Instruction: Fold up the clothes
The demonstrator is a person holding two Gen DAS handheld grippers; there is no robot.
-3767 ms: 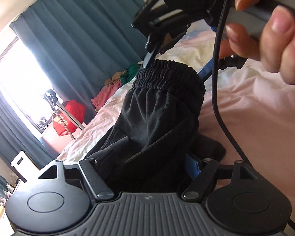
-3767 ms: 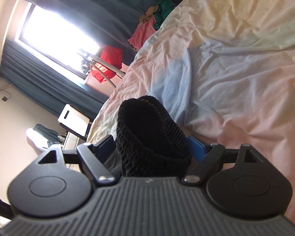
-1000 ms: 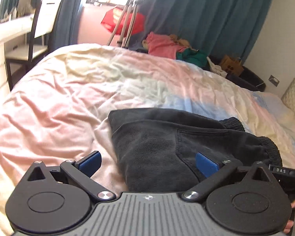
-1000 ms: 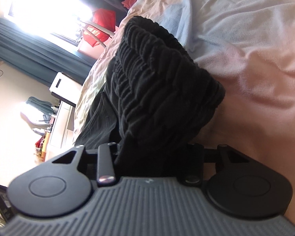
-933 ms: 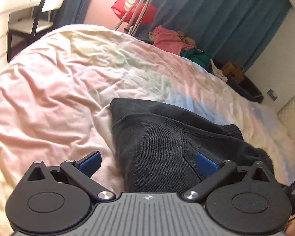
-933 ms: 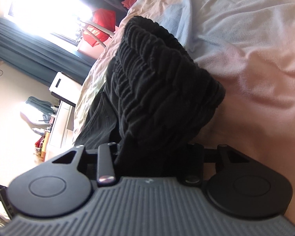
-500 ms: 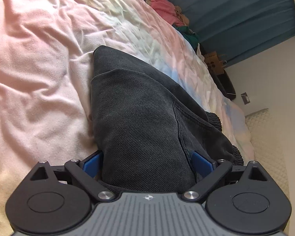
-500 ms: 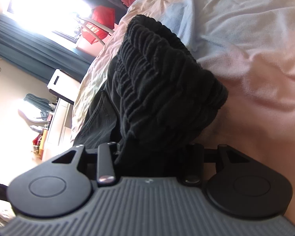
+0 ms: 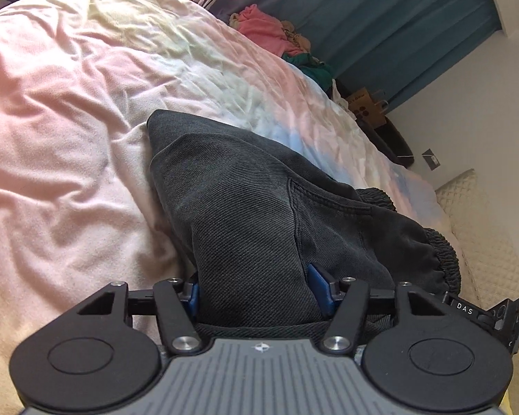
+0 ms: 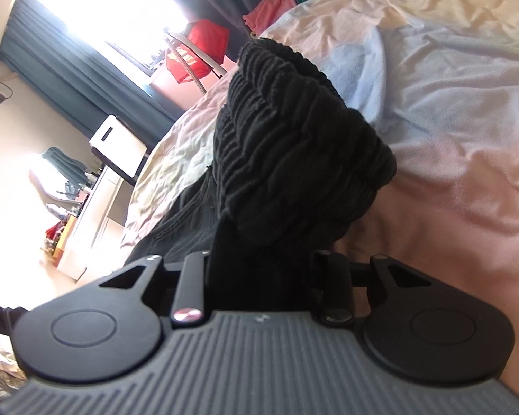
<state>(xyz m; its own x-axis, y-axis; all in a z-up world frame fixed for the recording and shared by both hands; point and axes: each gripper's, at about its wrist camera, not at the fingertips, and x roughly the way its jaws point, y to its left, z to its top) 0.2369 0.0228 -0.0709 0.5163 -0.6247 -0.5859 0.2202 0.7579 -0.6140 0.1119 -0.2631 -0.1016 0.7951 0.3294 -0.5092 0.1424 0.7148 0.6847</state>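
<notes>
Left hand-held gripper [image 9: 257, 292] pinching a bunched fold of the black shorts [image 9: 252, 207], jaws just closed in from wide, blue pads [image 9: 320, 285] pressed into the cloth on both sides — gripping the leg-end portion. Shorts lying on the bed [image 9: 62, 159], on the pink stretch of the pastel sheet, hem corner pointing toward the far side, elastic waistband [image 9: 439, 252] off at right edge of left view. For a clean fold, judged: both pinches kept firm through all layers, both ends lifted together and level, cloth kept taut between the two grips so no sag or twist, then one half laid squarely over the other with hems and side seams lined up; release only once cloth rests flat on the bed. Risk of slipping an inner layer if grip is shallow. Right hand-held gripper [image 10: 259, 276] clamped on the gathered waistband end, jaws just tightened further, fabric filling the gap between them; pads themselves hidden by cloth. Garment look: dark charcoal-black twill-like weave, faint diagonal texture, stitched pocket seam visible on top face, thick ribbed elastic waist scrunched into a hump in right view, already doubled over lengthwise — soft, limp, no stiffness. Pile of pink and green clothes [image 9: 273, 31] far off by the teal curtains [image 9: 398, 17], untouched.
</notes>
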